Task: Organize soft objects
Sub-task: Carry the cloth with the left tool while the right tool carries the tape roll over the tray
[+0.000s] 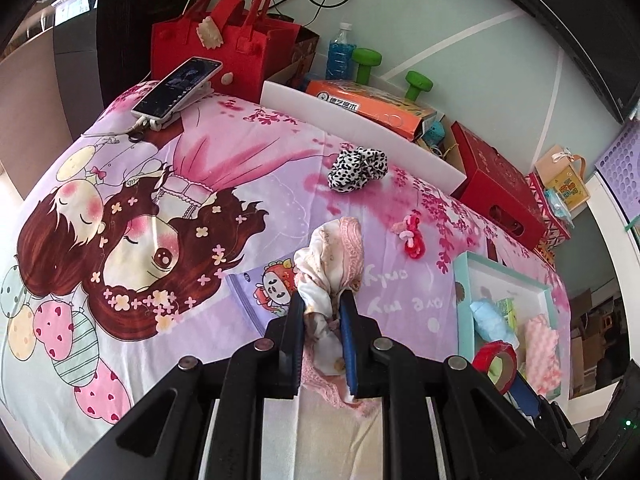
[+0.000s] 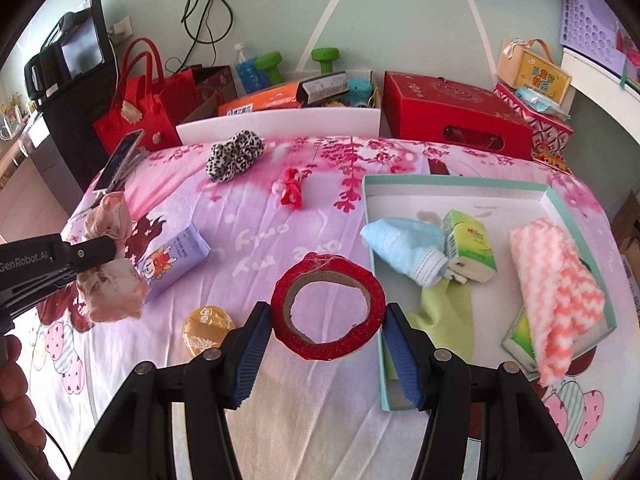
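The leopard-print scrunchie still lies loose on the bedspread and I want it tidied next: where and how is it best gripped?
Probably across one bunched side of the leopard-print scrunchie, coming down from above. It lies flat and crumpled on the bedspread, apart from the red bow, so a top-down pinch should gather the soft folds. Both grippers are occupied now.

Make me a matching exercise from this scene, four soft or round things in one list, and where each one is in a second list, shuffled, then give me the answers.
Things:
1. red tape roll
2. leopard-print scrunchie
3. pink and white fluffy cloth
4. cream and pink cloth

Places:
A. in the teal tray
B. held by the left gripper
C. between the pads of the right gripper
D. lying on the bedsheet near the white board

Pairs: 1-C, 2-D, 3-A, 4-B
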{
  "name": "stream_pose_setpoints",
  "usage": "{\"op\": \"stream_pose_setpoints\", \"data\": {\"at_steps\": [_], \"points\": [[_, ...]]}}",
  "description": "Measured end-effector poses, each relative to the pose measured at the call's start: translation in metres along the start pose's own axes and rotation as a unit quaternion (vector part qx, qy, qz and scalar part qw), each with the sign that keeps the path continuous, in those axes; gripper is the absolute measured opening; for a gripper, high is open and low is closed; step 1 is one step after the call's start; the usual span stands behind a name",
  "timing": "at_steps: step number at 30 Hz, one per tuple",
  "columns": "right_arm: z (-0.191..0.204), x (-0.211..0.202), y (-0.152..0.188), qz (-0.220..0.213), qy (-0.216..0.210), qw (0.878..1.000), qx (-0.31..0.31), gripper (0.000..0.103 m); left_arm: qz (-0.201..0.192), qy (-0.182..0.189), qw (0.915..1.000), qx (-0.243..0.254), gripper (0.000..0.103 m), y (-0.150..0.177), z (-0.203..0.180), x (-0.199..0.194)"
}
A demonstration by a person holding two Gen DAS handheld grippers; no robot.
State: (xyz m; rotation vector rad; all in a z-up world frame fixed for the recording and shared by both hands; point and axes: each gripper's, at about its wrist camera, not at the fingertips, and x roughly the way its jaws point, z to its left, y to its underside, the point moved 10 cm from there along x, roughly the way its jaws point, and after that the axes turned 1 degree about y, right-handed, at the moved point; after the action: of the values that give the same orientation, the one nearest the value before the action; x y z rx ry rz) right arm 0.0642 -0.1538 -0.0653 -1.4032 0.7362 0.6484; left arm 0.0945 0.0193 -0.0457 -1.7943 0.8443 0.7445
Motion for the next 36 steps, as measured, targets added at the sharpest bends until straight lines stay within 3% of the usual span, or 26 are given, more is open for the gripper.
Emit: {"op": "stream_pose_setpoints", "data": {"at_steps": [19,30,36], "points": [[-0.092,-0.01,-0.008,-0.021,0.066,0.994,0.08,0.06,-0.009,0.053,0.9938,0.097,0.017,0.011,-0.092,0.006],[-0.162,-0.008,0.003,-0.013,0.091,0.983,0.157,0.06,0.003,0.136,0.974,0.182,0.017,0.048,-0.187,0.014],[-0.183,-0.01,0.008,-0.014,0.099,0.979,0.179,0.06,0.038,0.155,0.9636,0.214,0.017,0.079,-0.214,0.028]]}}
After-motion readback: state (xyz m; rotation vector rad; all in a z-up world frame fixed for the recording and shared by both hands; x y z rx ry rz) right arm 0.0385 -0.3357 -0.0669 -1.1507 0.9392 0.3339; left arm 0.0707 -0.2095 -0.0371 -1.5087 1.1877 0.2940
